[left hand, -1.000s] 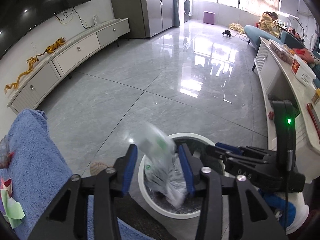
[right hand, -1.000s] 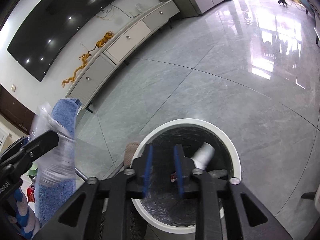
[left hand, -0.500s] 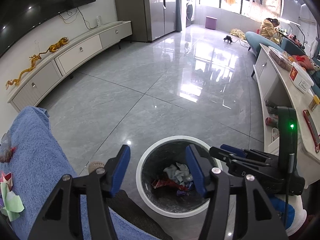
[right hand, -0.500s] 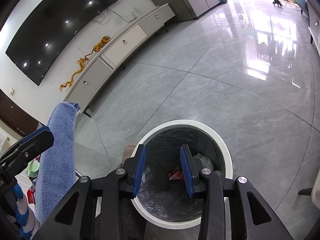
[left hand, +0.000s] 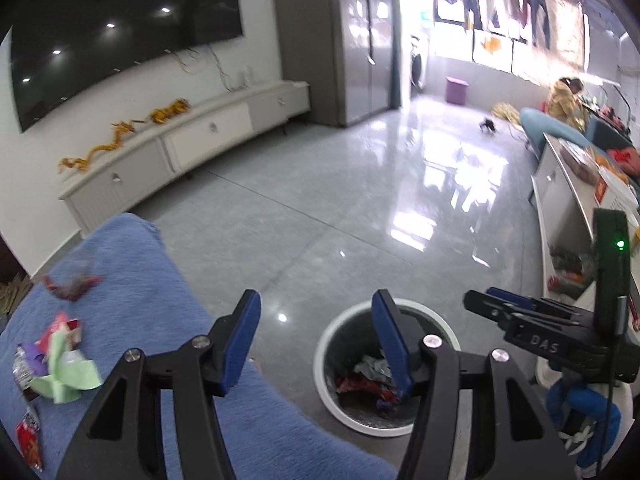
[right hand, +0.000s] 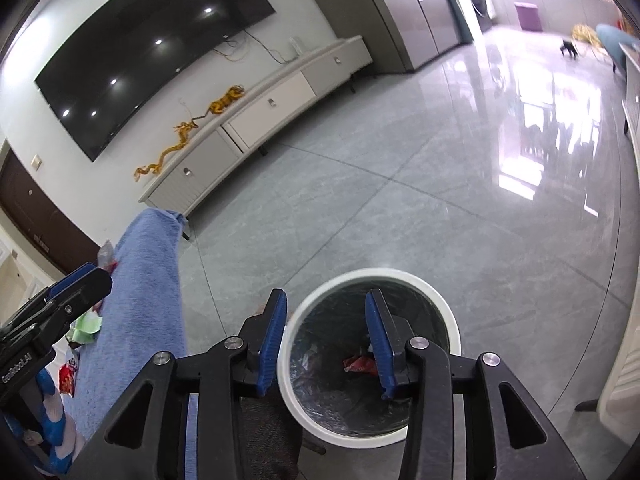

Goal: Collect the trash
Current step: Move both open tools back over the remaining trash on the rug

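Both grippers released, nothing btwn jaws: left gripper (left hand: 316, 344), right gripper (right hand: 326, 334) just opening over trash bin (right hand: 450, 320); wrappers (left hand: 60, 364) at 9 o'clock.

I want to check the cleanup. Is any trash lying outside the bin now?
Yes. Several wrappers lie on the blue towel, left of the trash bin. Nothing is spilled on the floor around the bin.

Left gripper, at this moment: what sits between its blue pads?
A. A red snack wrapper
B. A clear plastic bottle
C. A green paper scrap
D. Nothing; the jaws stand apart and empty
D. The left gripper shows only floor and the rim of the trash bin between its spread pads; the green paper scrap and other wrappers lie on the blue towel, apart from it.
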Demonstrator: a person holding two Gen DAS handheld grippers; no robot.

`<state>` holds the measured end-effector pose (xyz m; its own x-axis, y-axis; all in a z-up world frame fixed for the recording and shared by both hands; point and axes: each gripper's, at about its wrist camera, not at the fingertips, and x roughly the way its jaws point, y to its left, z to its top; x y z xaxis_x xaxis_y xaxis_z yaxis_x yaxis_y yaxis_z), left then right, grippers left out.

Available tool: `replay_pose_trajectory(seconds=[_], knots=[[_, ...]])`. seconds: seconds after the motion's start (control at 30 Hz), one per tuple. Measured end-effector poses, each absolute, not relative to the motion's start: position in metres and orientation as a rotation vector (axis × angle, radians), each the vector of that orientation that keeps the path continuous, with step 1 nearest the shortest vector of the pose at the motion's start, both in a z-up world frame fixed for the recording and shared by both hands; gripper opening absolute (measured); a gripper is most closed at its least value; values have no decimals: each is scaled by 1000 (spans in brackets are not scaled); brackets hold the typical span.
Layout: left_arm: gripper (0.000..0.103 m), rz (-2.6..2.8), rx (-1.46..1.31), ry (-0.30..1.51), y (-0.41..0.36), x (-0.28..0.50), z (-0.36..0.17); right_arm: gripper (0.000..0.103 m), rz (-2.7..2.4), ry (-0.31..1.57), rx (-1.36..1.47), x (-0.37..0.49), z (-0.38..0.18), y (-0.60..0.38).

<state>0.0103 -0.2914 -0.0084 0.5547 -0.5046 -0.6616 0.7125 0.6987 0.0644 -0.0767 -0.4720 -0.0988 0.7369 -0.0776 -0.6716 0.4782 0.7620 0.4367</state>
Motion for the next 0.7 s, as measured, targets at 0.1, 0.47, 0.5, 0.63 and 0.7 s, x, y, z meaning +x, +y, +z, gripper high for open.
replay_pose_trajectory(seconds=[0.1, 0.47, 0.5, 0.63, 0.7], knots=[[56, -684, 314, 630, -268, 11, 2, 47, -317, 665, 594, -76, -80, -460], [56, -496, 178, 520, -165, 0, 31, 71, -260, 605, 413, -64, -14, -397], [56, -478, 169, 507, -157, -1, 33, 75, -254, 598, 394, -63, -8, -390], [56, -393, 131, 457, -118, -7, 43, 82, -234, 579, 338, -61, 11, -367], [56, -367, 120, 447, -101, -7, 47, 84, -221, 571, 304, -59, 21, -352]])
